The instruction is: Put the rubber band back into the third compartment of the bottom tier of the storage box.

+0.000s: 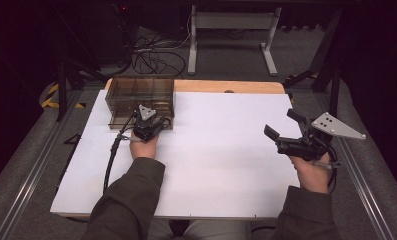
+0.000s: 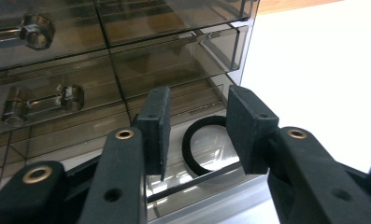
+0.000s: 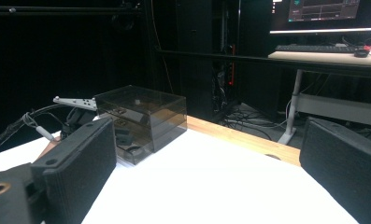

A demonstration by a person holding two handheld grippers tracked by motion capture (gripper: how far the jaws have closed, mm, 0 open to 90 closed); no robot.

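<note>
L fingers (image 2: 197,135) apart over black ring (image 2: 206,144) in open drawer (image 2: 192,182) — I'd lift clear w/o nudging; R fingers (image 3: 211,172) wide, empty.

The left gripper (image 1: 147,127) is pointing forward with jaws parted; the right gripper (image 1: 281,131) is hovering, jaws gaping wide.

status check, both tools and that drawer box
Left tool open at the smoky drawer box, black ring lying in its open bottom drawer. Right tool open, empty. Nothing in the way.
</note>
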